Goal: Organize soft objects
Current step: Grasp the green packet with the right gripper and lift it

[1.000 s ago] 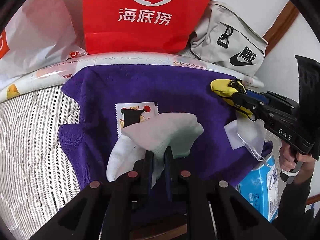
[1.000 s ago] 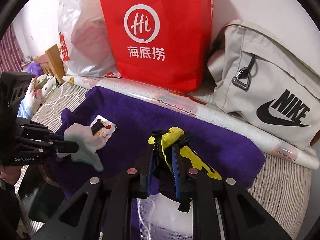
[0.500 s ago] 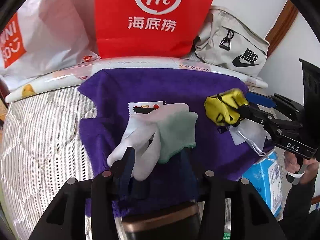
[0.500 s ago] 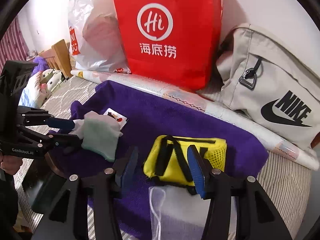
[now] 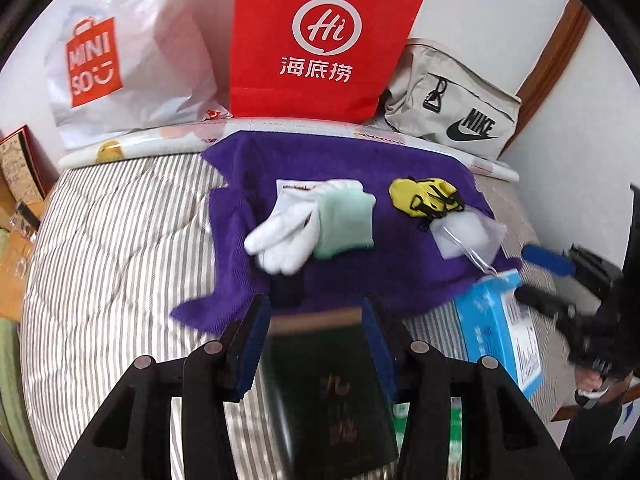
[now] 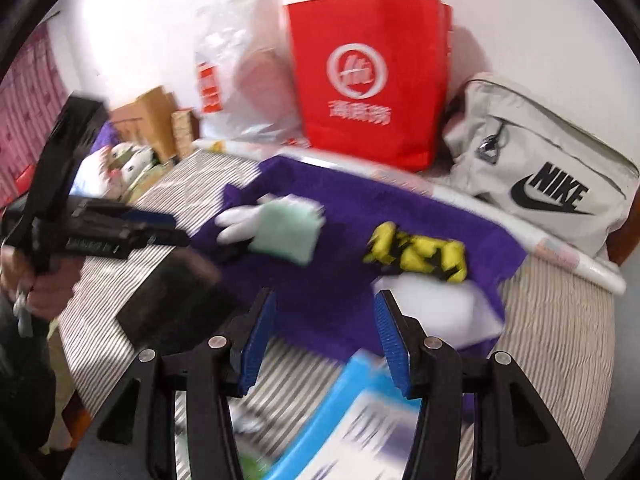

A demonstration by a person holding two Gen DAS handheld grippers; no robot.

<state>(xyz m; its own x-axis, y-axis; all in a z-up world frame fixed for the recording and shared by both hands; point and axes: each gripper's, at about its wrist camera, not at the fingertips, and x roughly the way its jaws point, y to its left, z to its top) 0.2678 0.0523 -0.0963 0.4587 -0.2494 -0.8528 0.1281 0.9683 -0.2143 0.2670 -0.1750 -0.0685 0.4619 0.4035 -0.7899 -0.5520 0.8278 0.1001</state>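
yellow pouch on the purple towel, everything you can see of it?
The yellow pouch looks like soft mesh fabric with black straps and trim, crumpled into a small heap. It lies on the purple towel, right of the white and mint glove, its near edge touching a white drawstring bag. Neither claw touches it.

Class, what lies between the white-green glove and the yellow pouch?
Only bare purple towel lies between glove and pouch, clearest in the left wrist view.

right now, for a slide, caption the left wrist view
Open left hand-held gripper hovers above a dark green book, with white-and-mint gloves and a yellow mesh pouch lying on the purple towel.
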